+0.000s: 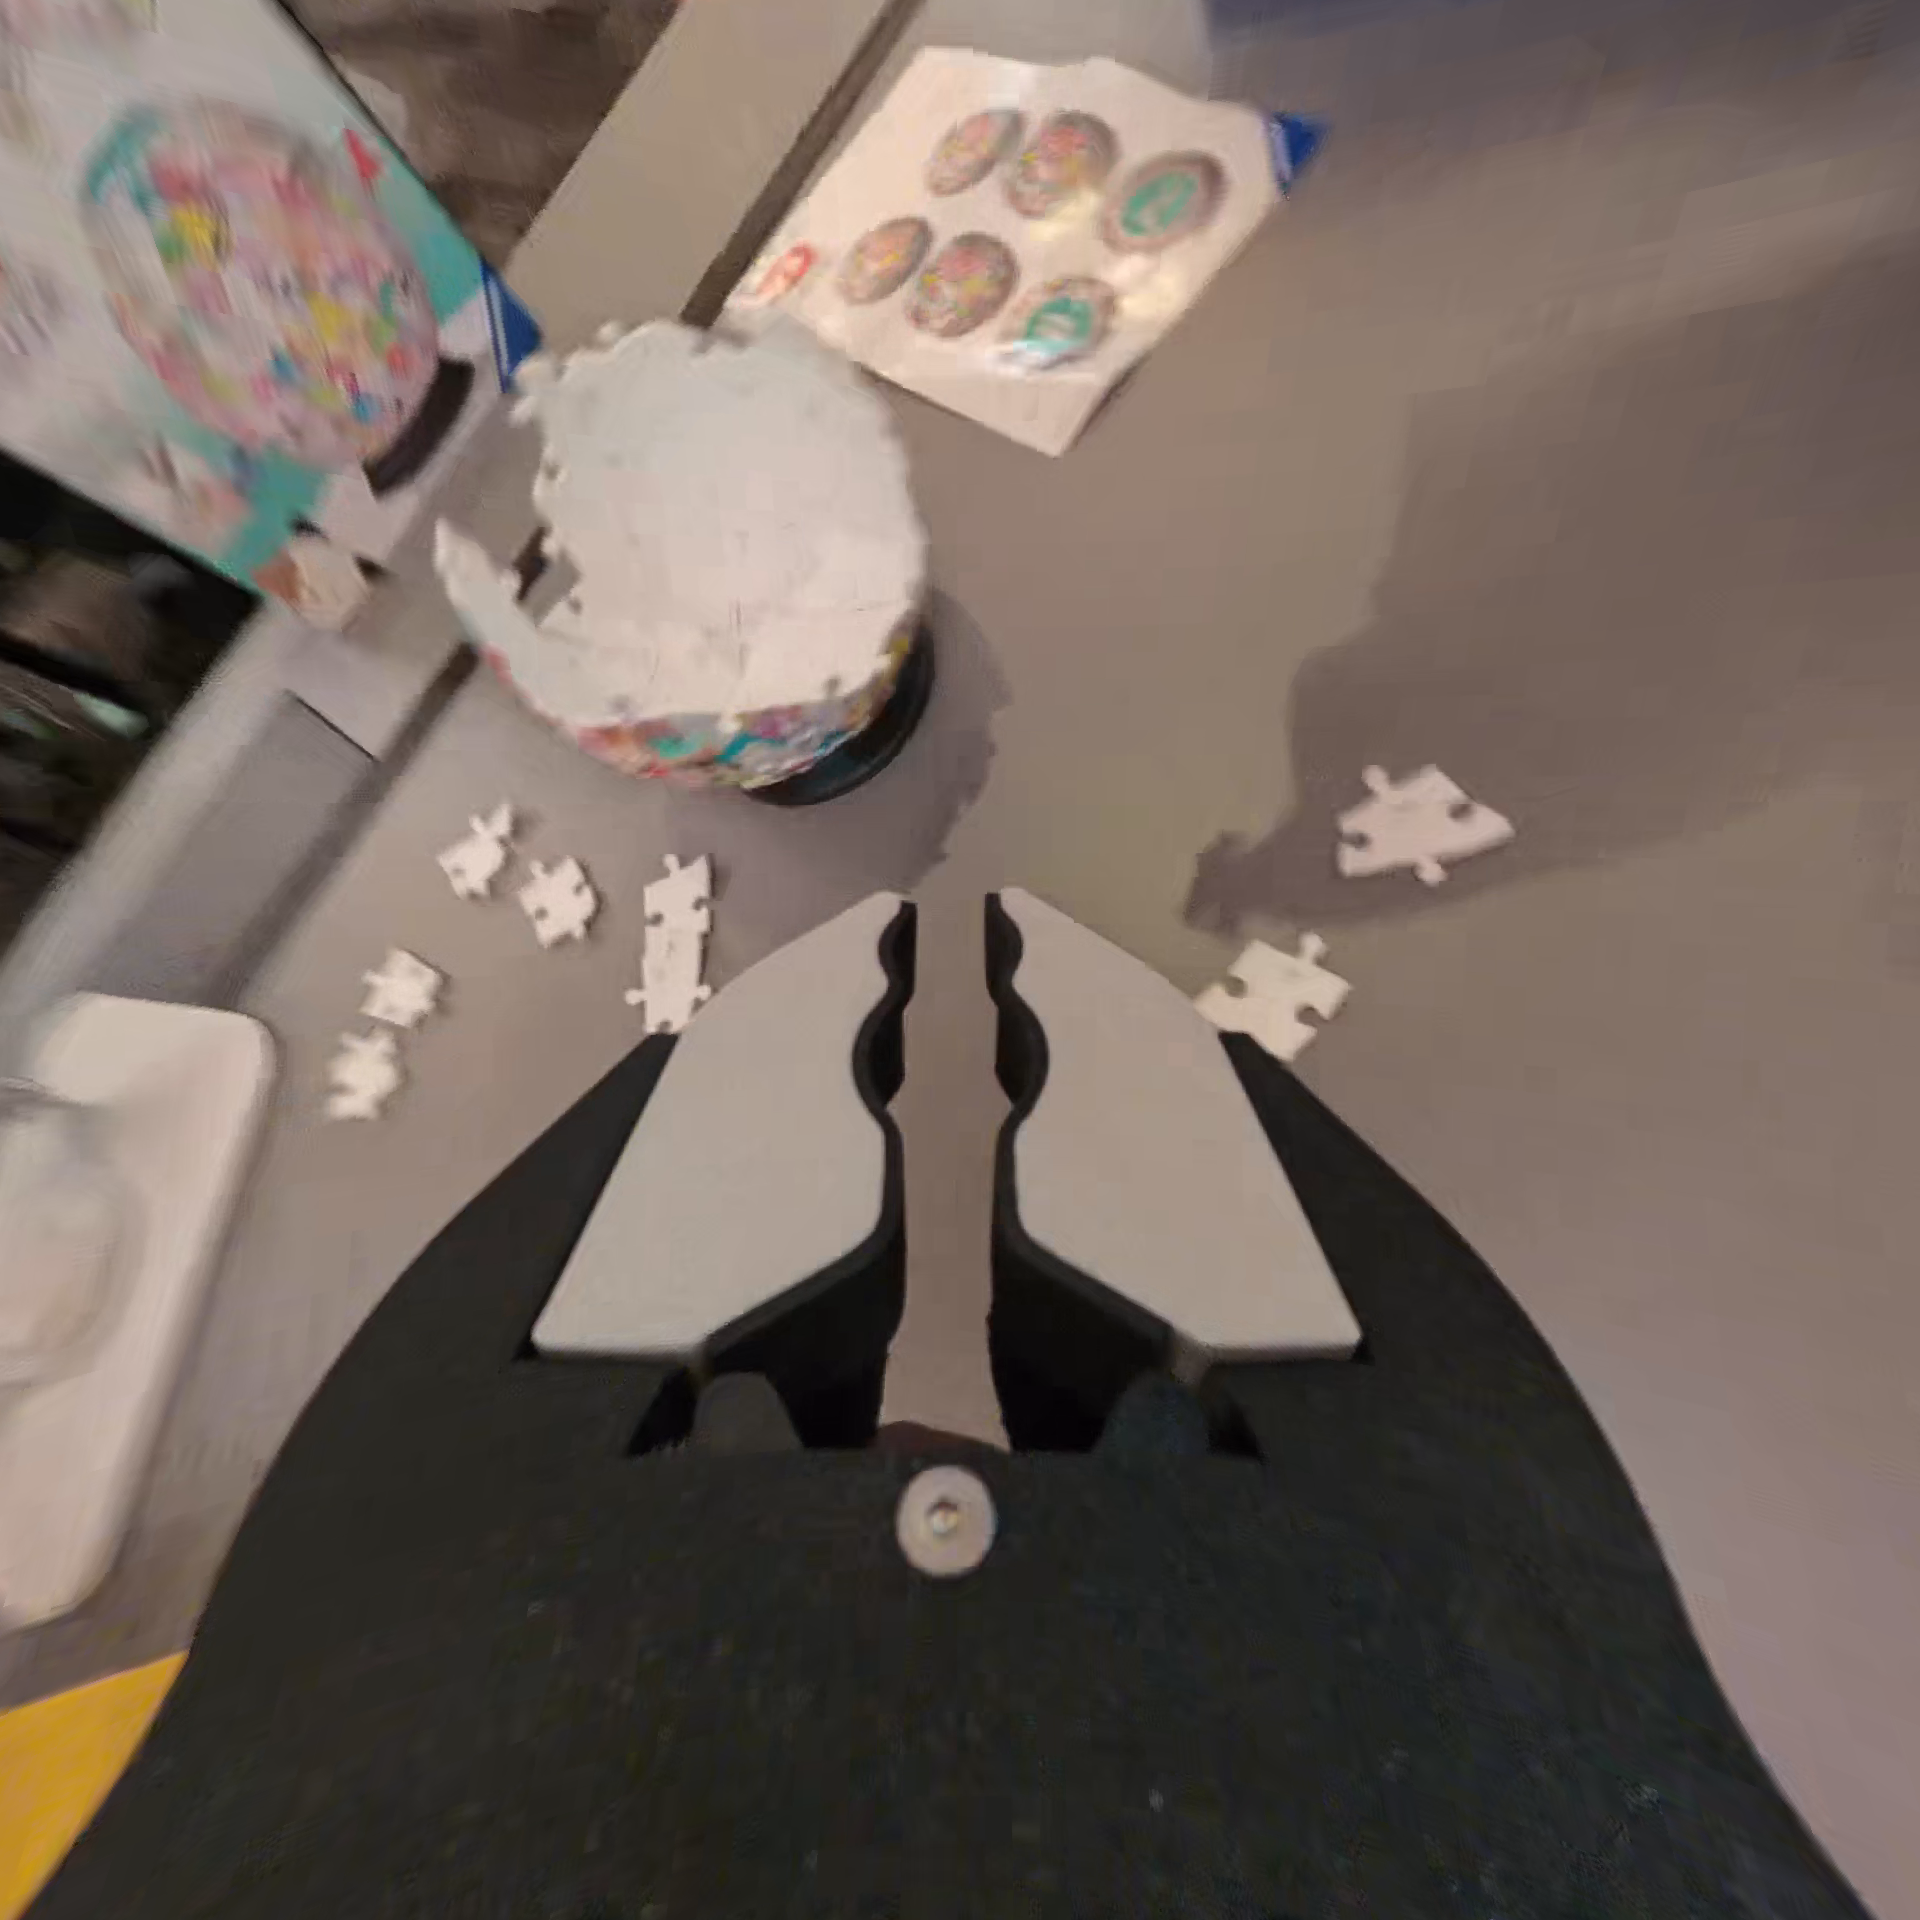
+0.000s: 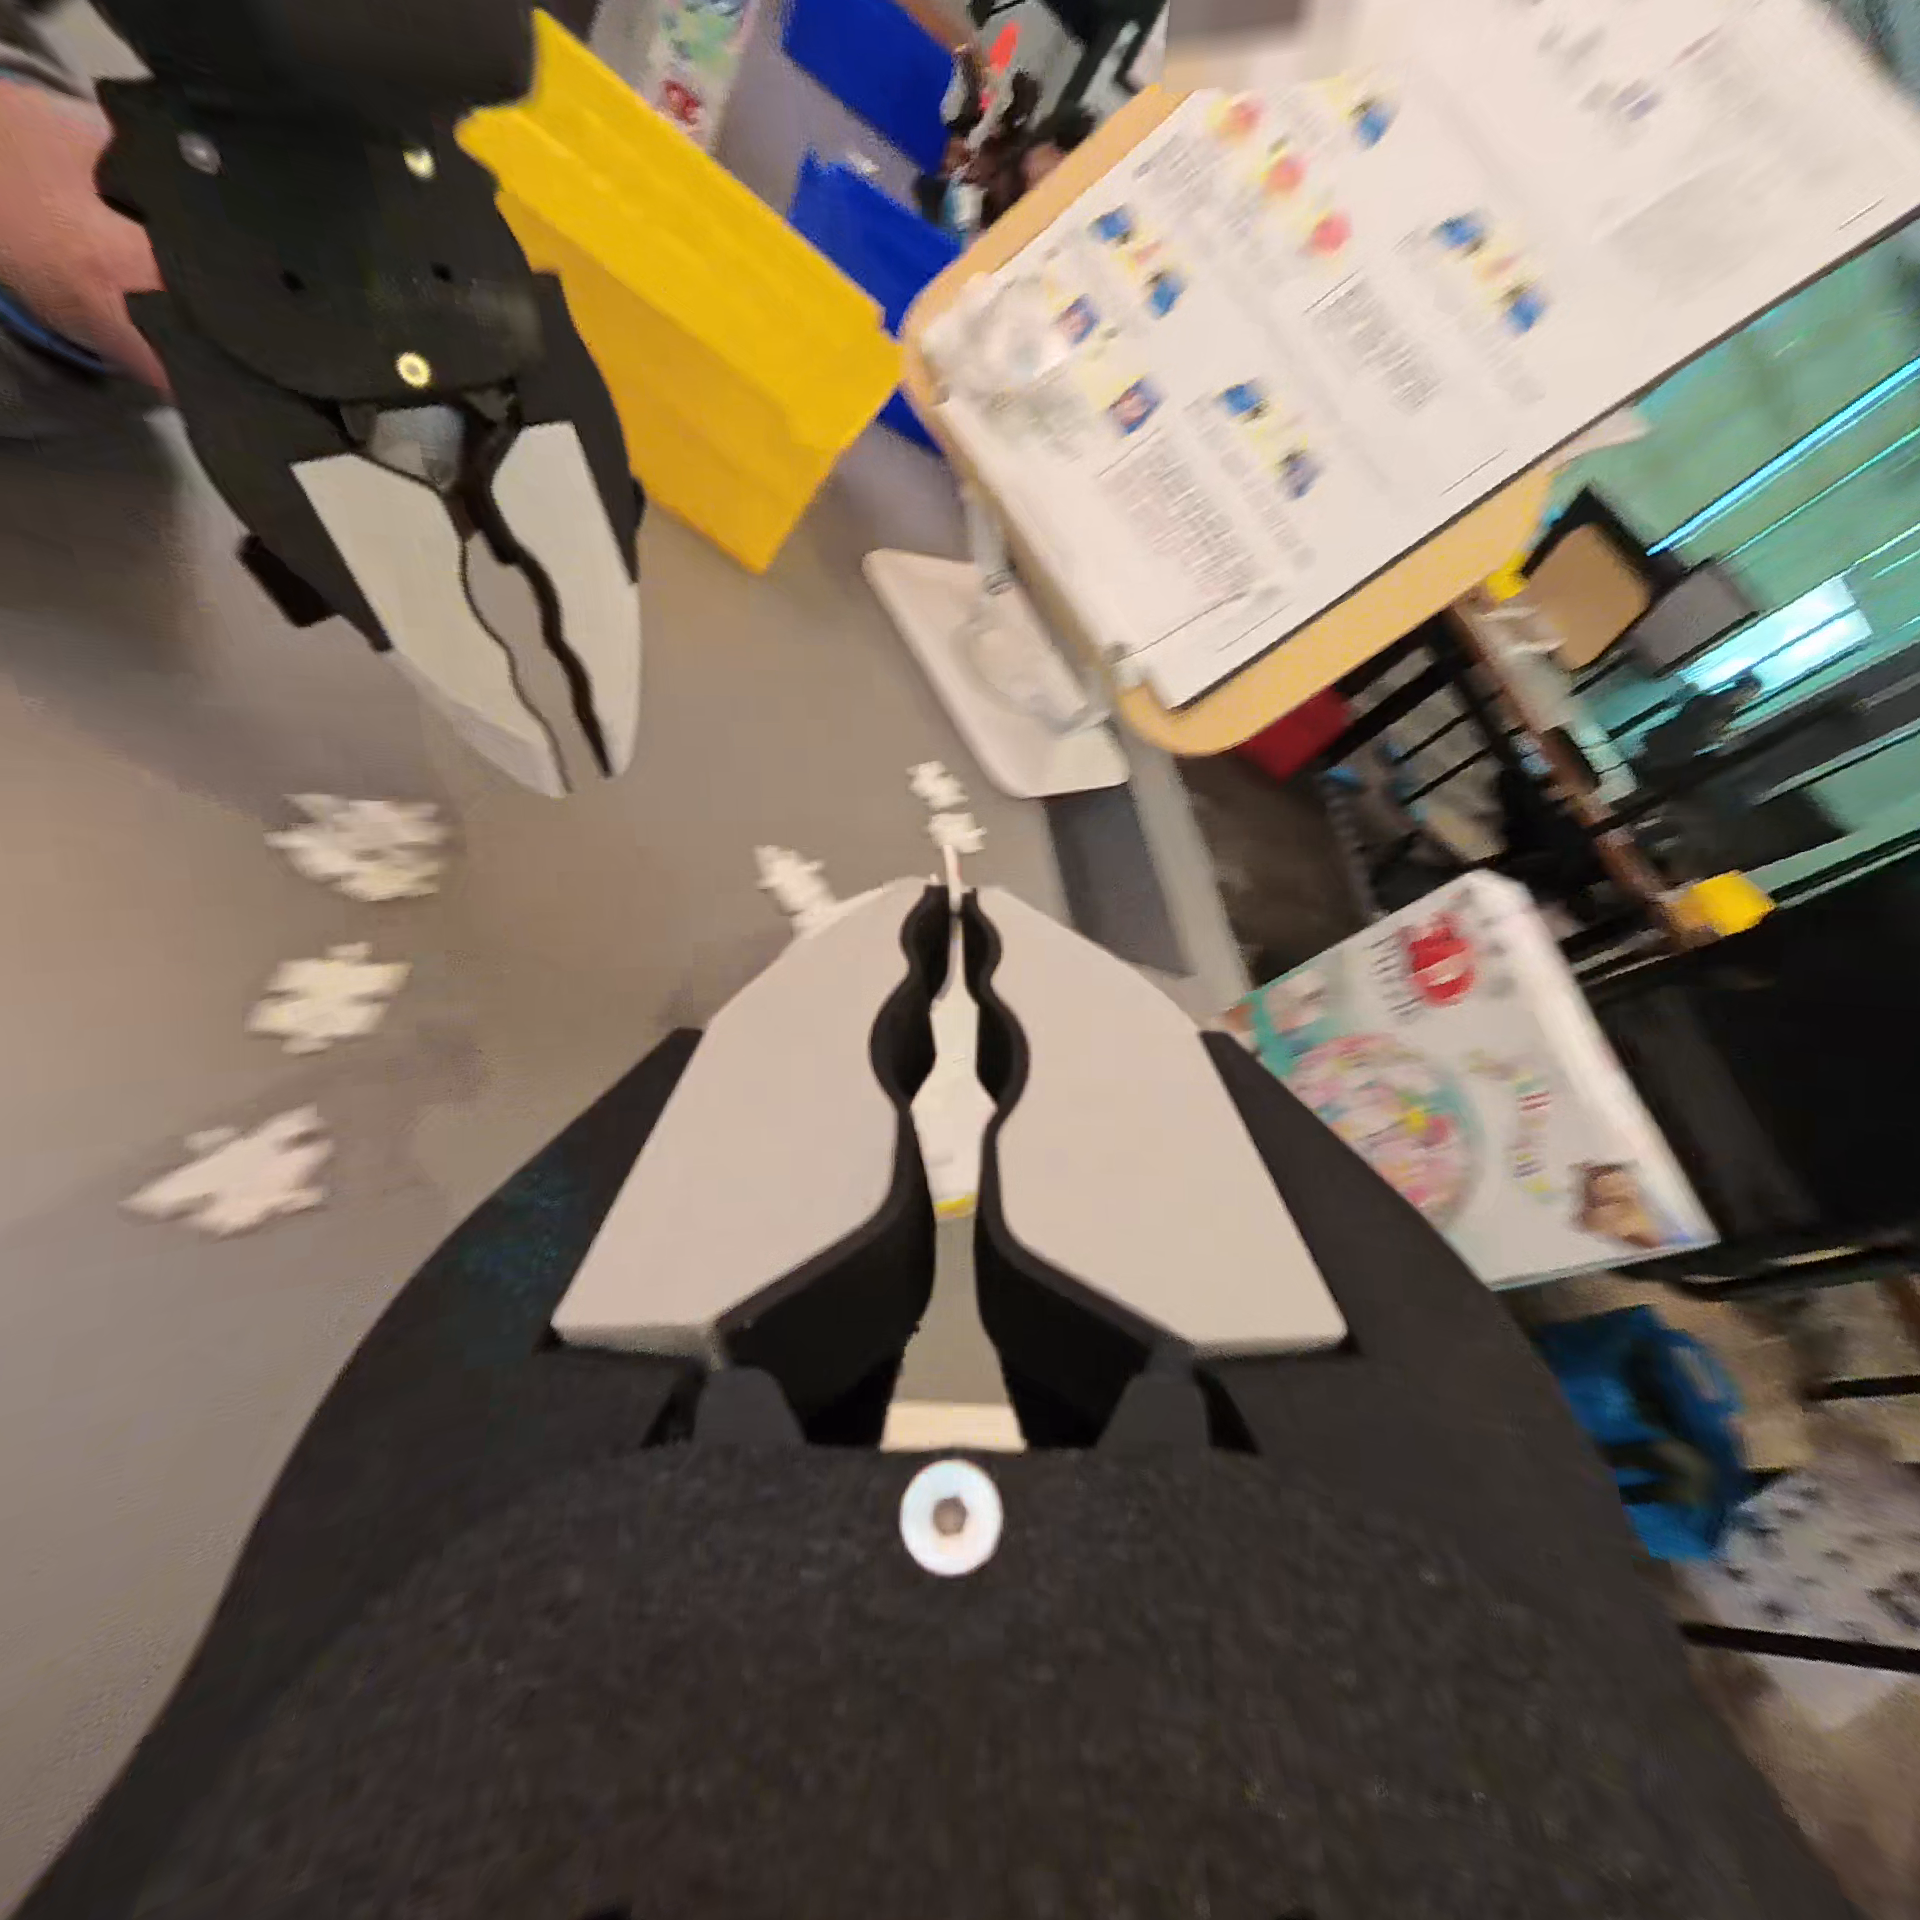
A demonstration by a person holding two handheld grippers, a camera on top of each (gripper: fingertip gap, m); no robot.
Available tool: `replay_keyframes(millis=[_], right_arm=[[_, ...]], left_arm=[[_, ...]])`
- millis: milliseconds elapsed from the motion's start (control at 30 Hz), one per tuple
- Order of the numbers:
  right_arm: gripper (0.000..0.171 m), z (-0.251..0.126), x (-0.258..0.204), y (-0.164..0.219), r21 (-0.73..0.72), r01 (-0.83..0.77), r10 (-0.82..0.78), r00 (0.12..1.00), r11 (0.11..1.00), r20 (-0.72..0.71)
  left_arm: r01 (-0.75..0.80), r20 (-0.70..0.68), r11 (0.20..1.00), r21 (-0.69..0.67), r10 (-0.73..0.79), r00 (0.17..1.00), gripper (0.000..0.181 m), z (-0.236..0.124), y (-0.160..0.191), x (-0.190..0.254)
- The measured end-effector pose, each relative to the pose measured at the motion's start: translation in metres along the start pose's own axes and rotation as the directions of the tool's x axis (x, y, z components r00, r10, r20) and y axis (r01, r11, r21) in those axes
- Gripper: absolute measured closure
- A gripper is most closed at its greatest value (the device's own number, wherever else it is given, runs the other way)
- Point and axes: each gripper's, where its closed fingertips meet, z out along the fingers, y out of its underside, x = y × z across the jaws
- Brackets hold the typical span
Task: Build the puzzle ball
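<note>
The half-built puzzle ball (image 1: 717,561) stands on a black stand (image 1: 883,743), its white inner side showing, with a coloured band at the bottom. My left gripper (image 1: 951,904) hovers in front of it, empty, its jaws a narrow gap apart; it also shows in the right wrist view (image 2: 587,771). Loose white pieces (image 1: 1418,821) (image 1: 1273,992) (image 1: 675,940) lie on the grey table (image 1: 1558,1247). My right gripper (image 2: 954,894) is shut on a white puzzle piece (image 2: 951,1091) held edge-on above the table. The ball is out of the right wrist view.
The puzzle box (image 1: 239,291) stands at the far left, a sheet with round pictures (image 1: 1029,239) lies behind the ball, and a white tray (image 1: 114,1247) is on the left. The right wrist view shows loose pieces (image 2: 322,997), a yellow bin (image 2: 686,312), an instruction sheet on a board (image 2: 1403,312) and a hand (image 2: 62,239). The left gripper's tips are roughly 15 cm from the right gripper's.
</note>
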Motion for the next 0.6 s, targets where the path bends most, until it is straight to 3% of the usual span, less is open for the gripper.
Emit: replay_keyframes(millis=[67,200,267,367,467,600], right_arm=[[0.169,0.026,0.032,0.002,0.015,0.048,-0.048,0.999,0.999,-0.025],[0.169,0.088,0.054,0.032,0.025,-0.049,0.045,0.989,0.998,0.138],[0.169,0.107,0.059,0.038,0.054,-0.116,0.102,0.973,0.992,0.206],[0.169,0.115,0.073,0.020,0.199,-0.245,0.183,0.941,0.949,0.285],[0.169,0.119,0.081,0.009,0.254,-0.330,0.224,0.902,0.909,0.369],[0.169,0.120,0.085,0.008,0.240,-0.354,0.226,0.872,0.904,0.434]], left_arm=[[0.183,-0.070,0.982,0.047,-0.179,0.981,0.167,0.013,0.003,-0.039],[0.454,-0.308,0.887,0.089,-0.409,0.859,0.156,0.028,-0.020,-0.092],[0.468,-0.402,0.864,0.186,-0.368,0.839,0.147,0.021,-0.053,-0.108],[0.366,-0.400,0.899,0.241,-0.251,0.881,0.144,0.026,-0.081,-0.127],[0.277,-0.400,0.920,0.278,-0.151,0.904,0.136,0.043,-0.100,-0.133],[0.258,-0.372,0.882,0.394,-0.104,0.922,0.171,0.051,-0.115,-0.140]])
